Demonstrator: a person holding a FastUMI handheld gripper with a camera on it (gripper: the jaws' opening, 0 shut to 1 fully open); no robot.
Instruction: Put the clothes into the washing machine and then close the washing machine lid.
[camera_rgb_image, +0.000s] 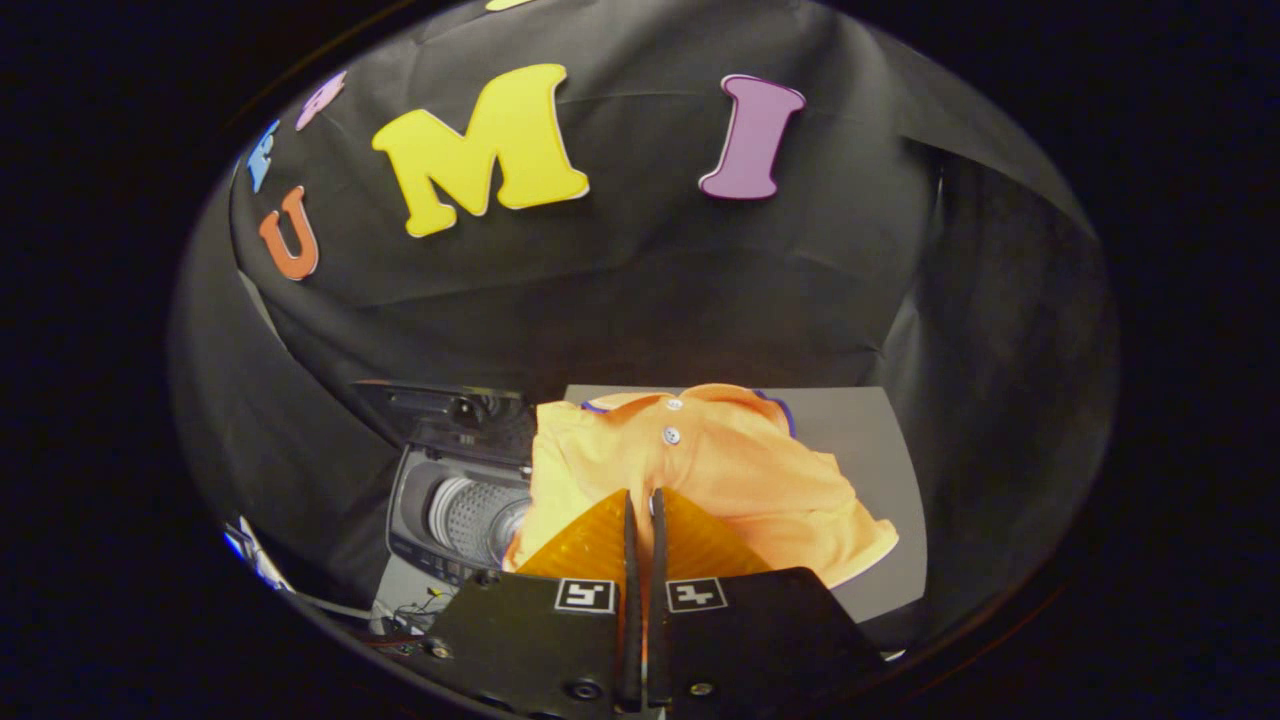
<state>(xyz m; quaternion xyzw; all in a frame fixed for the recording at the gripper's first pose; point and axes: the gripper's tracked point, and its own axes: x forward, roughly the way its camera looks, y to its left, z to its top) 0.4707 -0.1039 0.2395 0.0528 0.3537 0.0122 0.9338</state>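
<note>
Jaws (641, 510) nearly pressed together, pinching a fold of the orange shirt (720, 470), which hangs just ahead of them above the grey tabletop (870, 430). Washing machine (465, 515) ahead-left, lid (440, 405) up — loading and closing not yet done.

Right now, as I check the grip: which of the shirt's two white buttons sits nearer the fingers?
The lower button on the orange shirt, below the collar one. The gripper is shut on the shirt, beside the open washing machine.
</note>
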